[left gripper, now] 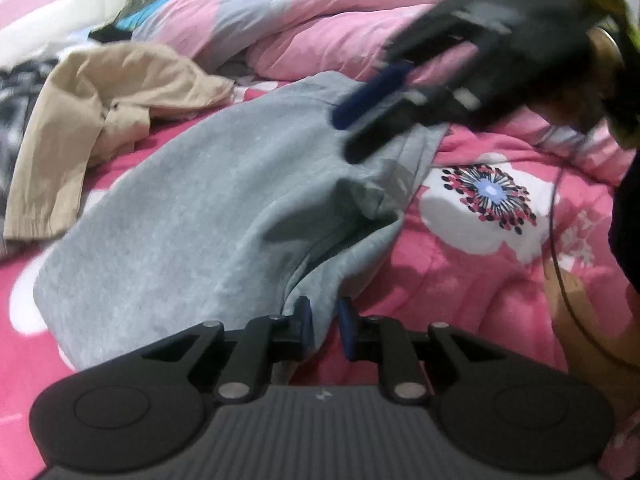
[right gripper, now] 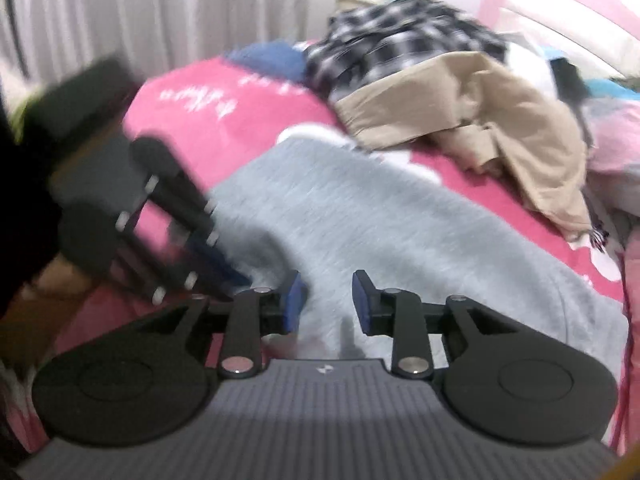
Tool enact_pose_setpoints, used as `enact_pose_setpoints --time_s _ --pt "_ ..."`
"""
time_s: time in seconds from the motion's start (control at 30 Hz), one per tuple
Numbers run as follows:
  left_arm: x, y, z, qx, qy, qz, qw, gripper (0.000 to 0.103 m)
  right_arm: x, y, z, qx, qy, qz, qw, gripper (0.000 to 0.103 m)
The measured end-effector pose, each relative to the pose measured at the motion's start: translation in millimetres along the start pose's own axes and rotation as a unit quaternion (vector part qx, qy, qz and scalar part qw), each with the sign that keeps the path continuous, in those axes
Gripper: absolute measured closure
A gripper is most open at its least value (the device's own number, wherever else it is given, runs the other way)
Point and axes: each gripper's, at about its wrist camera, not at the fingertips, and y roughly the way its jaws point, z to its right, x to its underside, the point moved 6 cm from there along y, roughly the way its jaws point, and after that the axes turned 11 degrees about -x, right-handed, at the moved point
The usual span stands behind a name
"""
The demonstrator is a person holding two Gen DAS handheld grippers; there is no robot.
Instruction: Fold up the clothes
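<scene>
A grey garment (left gripper: 200, 208) lies spread on the pink flowered bed cover (left gripper: 480, 280). In the left wrist view my left gripper (left gripper: 325, 320) is shut on a bunched edge of this garment, which rises into the narrow gap between the blue pads. My right gripper (left gripper: 349, 136) hovers, blurred, over the garment's far right edge. In the right wrist view the right gripper (right gripper: 328, 304) stands open above the grey garment (right gripper: 360, 208), and nothing is pinched between its pads. The left gripper (right gripper: 236, 280) shows there at the left, at the garment's edge.
A crumpled beige garment (left gripper: 100, 112) (right gripper: 500, 120) lies just beyond the grey one. A black-and-white plaid shirt (right gripper: 400, 36) is heaped behind it. A rolled pink and grey duvet (left gripper: 320, 20) lies across the bed's far side. A thin cable (left gripper: 554, 240) hangs at the right.
</scene>
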Motion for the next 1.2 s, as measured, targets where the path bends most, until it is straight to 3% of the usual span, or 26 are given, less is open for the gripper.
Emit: enact_pose_setpoints --time_s 0.1,0.2,0.23,0.27,0.3,0.43,0.53,0.7,0.87,1.0,1.07,1.2 --pt "-1 3 11 -0.015 0.025 0.009 0.9995 0.085 -8 23 16 -0.038 0.038 -0.002 0.999 0.069" --pt "-2 3 17 -0.031 0.034 0.012 0.9989 0.085 -5 53 16 -0.081 0.041 -0.039 0.995 0.071" --pt "-2 3 18 -0.036 0.035 0.013 0.9986 0.085 -1 63 15 -0.091 0.042 -0.055 0.993 0.073" --pt "-3 -1 19 -0.042 0.04 0.018 0.9982 0.085 2 69 16 -0.087 0.046 -0.067 0.993 0.091" --pt "-5 -5 20 -0.047 0.044 0.022 0.9977 0.084 5 76 18 -0.083 0.05 -0.078 0.992 0.094" --pt "-12 -26 33 -0.029 0.07 0.058 0.9955 0.076 -3 74 32 -0.096 0.11 -0.055 0.988 0.095" --pt "-14 -20 44 -0.004 0.076 0.058 0.9954 0.075 -1 75 35 -0.104 0.138 -0.053 0.984 0.095" --pt "-9 15 32 -0.032 0.042 0.025 0.9983 0.079 -3 62 38 -0.116 0.163 -0.026 0.979 0.097" --pt "-9 29 18 -0.039 -0.002 0.021 0.999 0.082 -7 39 23 -0.118 0.107 0.009 0.987 0.097" --pt "-7 31 17 -0.054 -0.015 0.022 0.9982 0.081 8 39 21 -0.116 0.107 0.0 0.988 0.094" --pt "-8 29 14 -0.057 -0.031 0.02 0.9977 0.081 10 25 20 -0.117 0.1 0.024 0.988 0.094" --pt "-8 31 14 -0.07 -0.032 0.021 0.9968 0.081 14 15 12 -0.086 0.049 0.011 0.995 0.094"
